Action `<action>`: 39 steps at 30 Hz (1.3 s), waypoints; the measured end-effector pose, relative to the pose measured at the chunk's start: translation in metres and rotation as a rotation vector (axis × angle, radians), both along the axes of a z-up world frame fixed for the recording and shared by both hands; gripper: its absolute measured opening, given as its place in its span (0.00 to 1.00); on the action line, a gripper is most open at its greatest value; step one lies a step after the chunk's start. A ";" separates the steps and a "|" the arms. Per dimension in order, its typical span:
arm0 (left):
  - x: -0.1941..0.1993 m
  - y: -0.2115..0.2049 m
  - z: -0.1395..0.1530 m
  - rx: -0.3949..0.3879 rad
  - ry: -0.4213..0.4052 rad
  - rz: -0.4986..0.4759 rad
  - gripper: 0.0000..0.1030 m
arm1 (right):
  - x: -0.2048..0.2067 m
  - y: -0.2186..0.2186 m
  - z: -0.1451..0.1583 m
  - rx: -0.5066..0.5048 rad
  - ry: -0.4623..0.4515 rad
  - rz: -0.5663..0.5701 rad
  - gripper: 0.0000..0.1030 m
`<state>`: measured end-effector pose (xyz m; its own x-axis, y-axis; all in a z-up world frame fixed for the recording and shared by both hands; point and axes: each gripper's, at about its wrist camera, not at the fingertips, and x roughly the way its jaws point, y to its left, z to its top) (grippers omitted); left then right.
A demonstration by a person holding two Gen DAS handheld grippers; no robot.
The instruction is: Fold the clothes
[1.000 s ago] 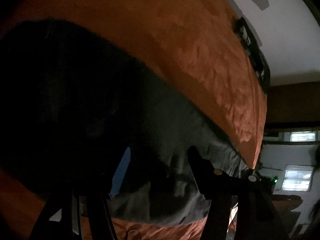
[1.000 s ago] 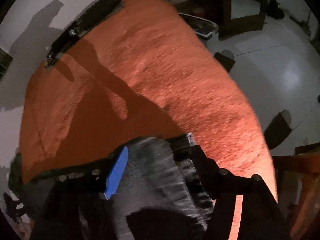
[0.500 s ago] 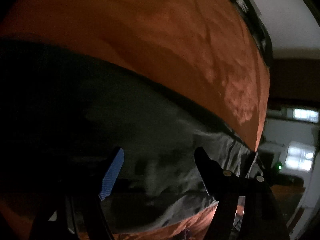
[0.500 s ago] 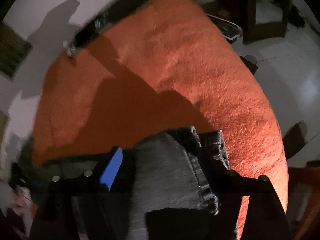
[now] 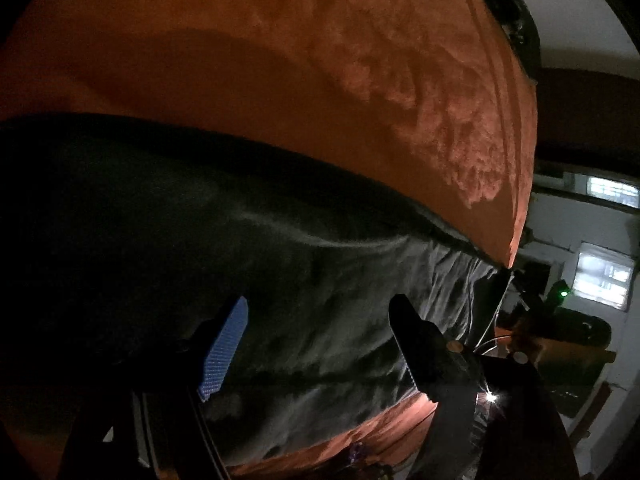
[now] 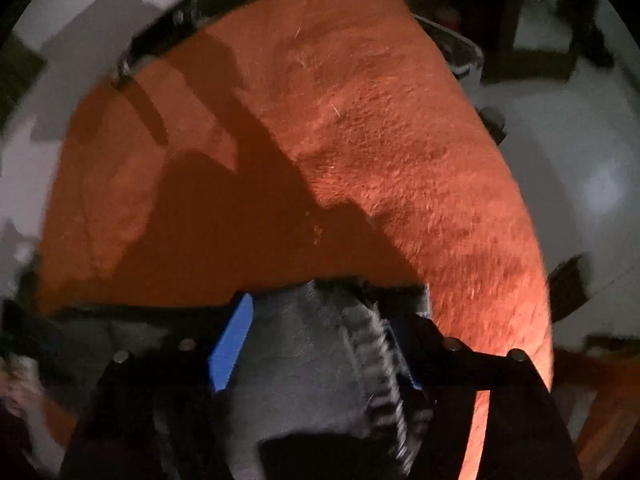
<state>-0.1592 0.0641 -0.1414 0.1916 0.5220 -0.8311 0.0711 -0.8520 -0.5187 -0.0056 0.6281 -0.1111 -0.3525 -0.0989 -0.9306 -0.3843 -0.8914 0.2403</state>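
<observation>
The right gripper [image 6: 320, 340], held low over an orange bed [image 6: 360, 140], has its blue-padded fingers [image 6: 230, 344] set apart on either side of a bunched fold of dark grey jeans [image 6: 304, 344]; the stitched seam of the denim runs up against the far finger, and the cloth fills the gap between the two, though whether the pads are actually biting into it cannot be told from the blurred view. The denim ends just beyond the fingertips, close to the near edge of the bed, with the fleecy orange cover stretching away bare behind it under a broad shadow.

The left gripper [image 5: 320, 344] hangs with its fingers spread wide and nothing between them, poised just above the same jeans [image 5: 240, 240], which lie flat in a long dark band across the bed [image 5: 280, 60] from one side to the other. The band's far edge is straight; its near edge, under the fingers, is creased and rumpled, with a strip of orange cover showing beneath it. At the bed's far end a dark rail [image 5: 516, 28] runs along the edge, and beyond the bed's corner lit windows [image 5: 600, 276] glow in a dim room.
</observation>
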 end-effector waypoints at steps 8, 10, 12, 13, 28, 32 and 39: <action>0.004 0.020 -0.006 0.018 -0.011 -0.037 0.72 | 0.036 0.016 0.037 0.088 0.130 -0.255 0.02; 0.001 0.016 -0.010 0.008 -0.012 -0.024 0.72 | 0.048 0.015 0.057 0.111 0.175 -0.286 0.02; -0.003 0.010 -0.011 0.012 0.004 0.006 0.72 | 0.053 0.009 0.067 0.147 0.193 -0.286 0.02; -0.006 0.008 -0.011 0.017 0.015 0.019 0.72 | 0.050 0.007 0.067 0.176 0.176 -0.279 0.02; -0.013 0.027 -0.015 -0.040 0.031 0.052 0.73 | 0.044 0.030 0.021 0.013 0.089 -0.229 0.34; -0.013 0.030 -0.028 -0.053 -0.022 0.103 0.73 | 0.041 0.009 0.021 0.032 0.107 -0.184 0.54; -0.009 0.004 -0.032 -0.090 -0.046 0.360 0.10 | 0.045 -0.019 0.026 -0.011 0.111 -0.166 0.54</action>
